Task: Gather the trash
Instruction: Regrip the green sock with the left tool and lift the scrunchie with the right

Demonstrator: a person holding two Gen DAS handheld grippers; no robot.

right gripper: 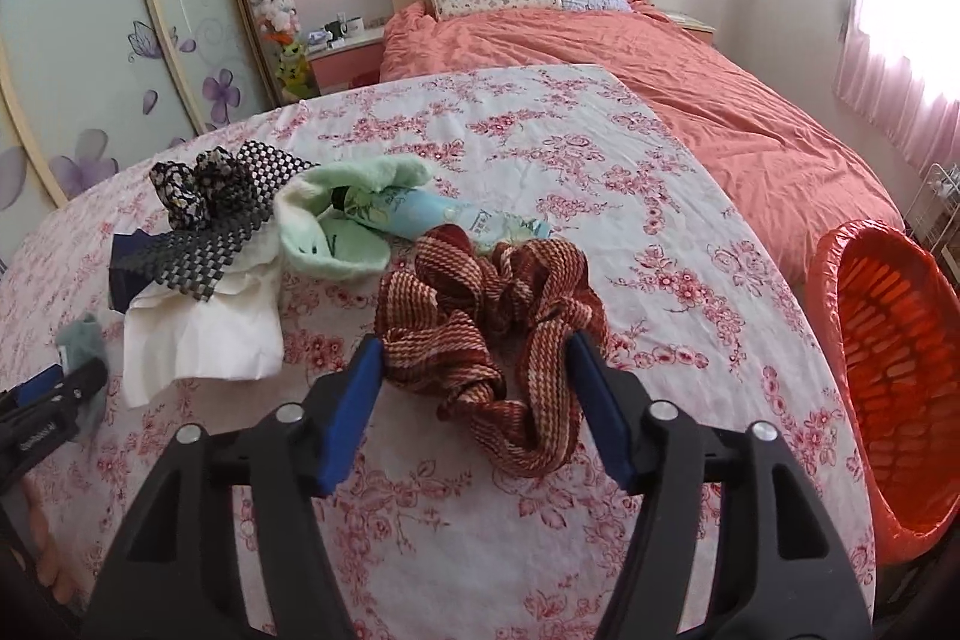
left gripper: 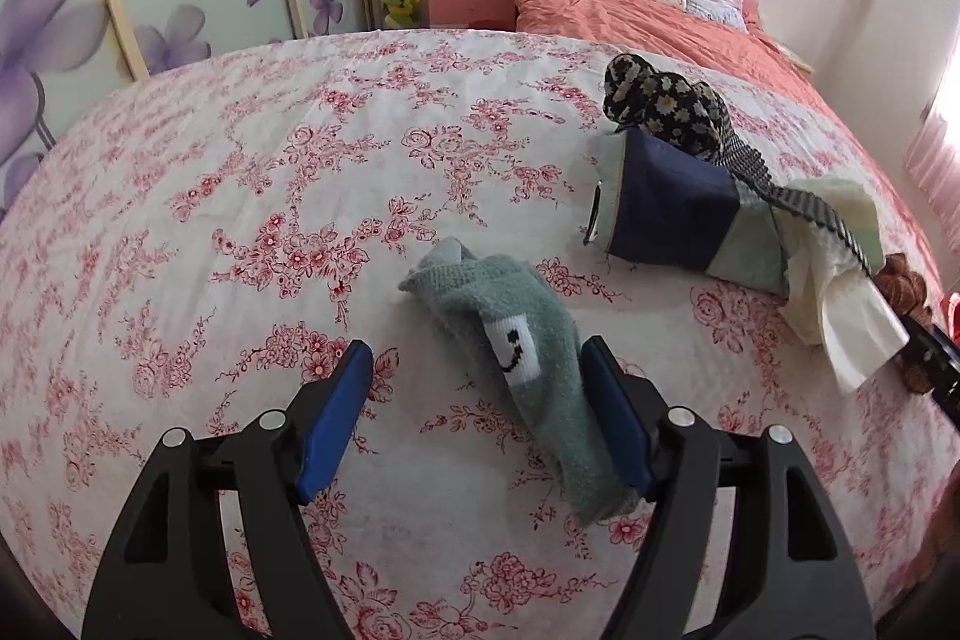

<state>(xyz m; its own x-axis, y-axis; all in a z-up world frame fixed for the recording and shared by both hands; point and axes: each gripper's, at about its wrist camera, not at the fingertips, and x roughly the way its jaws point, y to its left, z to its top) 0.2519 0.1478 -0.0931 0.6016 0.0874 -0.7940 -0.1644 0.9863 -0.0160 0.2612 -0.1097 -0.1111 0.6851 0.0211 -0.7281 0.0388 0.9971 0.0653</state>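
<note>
- Tissue [right gripper: 198,340], white and crumpled, lies on the flowered cloth [right gripper: 540,148], partly under a black mesh strip [right gripper: 198,244], left of your right gripper [right gripper: 474,358].
- Your right gripper's fingers stand apart around a red striped scrunchie [right gripper: 498,304]; the right pad [right gripper: 594,400] touches it, and no squeeze is visible.
- Your left gripper [left gripper: 474,376] stands wide over a grey-green sock [left gripper: 516,340]; the sock lies against the right pad [left gripper: 612,418], well clear of the left.
- A pale green sock [right gripper: 342,220] and a blue tube [right gripper: 432,214] lie behind the scrunchie.
- A navy pouch [left gripper: 672,202] and a daisy-print scrunchie [left gripper: 660,100] lie beyond the grey-green sock.
- An orange basket [right gripper: 888,358] stands off the cloth's right edge.
</note>
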